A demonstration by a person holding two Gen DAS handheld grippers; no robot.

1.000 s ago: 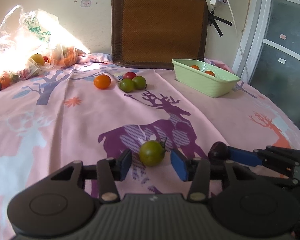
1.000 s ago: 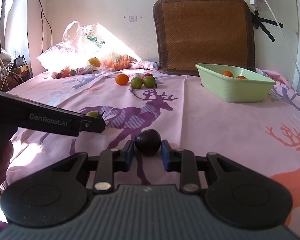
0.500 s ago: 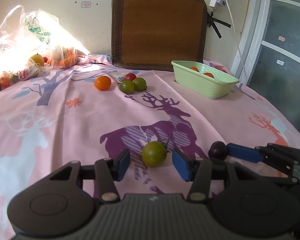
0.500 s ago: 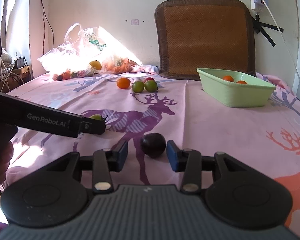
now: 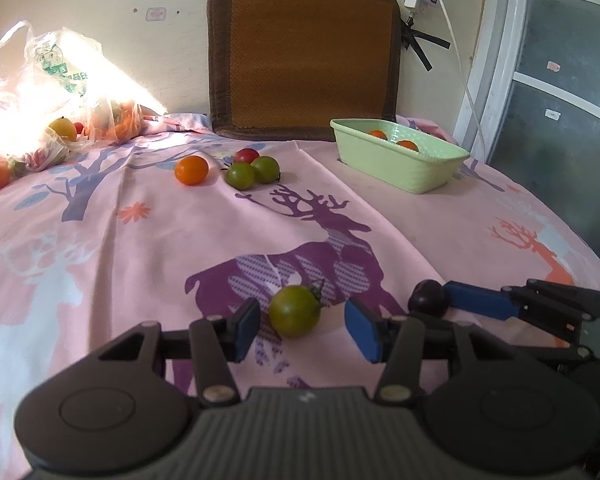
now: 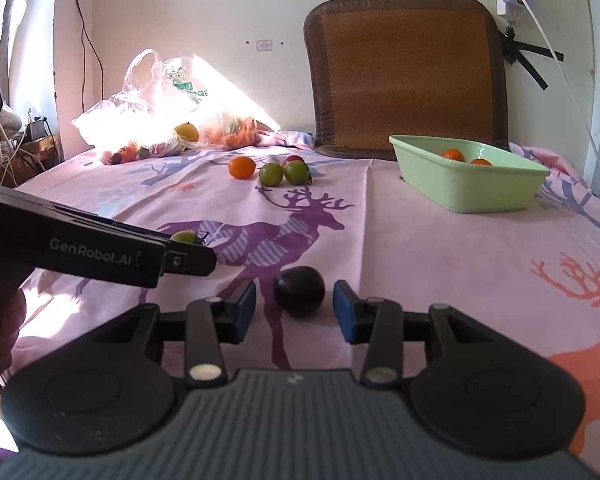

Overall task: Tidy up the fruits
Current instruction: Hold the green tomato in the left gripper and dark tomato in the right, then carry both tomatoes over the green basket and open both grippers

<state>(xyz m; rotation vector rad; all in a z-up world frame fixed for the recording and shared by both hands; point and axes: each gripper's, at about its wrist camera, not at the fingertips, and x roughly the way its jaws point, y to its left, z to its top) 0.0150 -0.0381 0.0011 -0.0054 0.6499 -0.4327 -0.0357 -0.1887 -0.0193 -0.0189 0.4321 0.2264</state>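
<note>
The left gripper (image 5: 302,330) stands with its jaws apart around a small round green tomato with a dark stem (image 5: 295,310), which rests on the pink deer-print cloth (image 5: 440,236) of the worktop; neither blue pad touches it. The right gripper (image 6: 294,312) likewise brackets a round dark purple fruit (image 6: 299,296); its jaws have just been opening, and there is a clear gap on each side of the fruit.

Both fruits lie loose on soft, wrinkled fabric, so a nudge from one pad before the other closes could roll them away, the purple one most easily. The two grippers sit close together, and a careless lift may knock one against the other.

The pale green rectangular plastic basket (image 5: 404,168), holding two orange fruits, sits well apart at the far right; a weak pinch on smooth skin could drop a fruit on the way. Too hard a squeeze might bruise or split the tomato.
</note>
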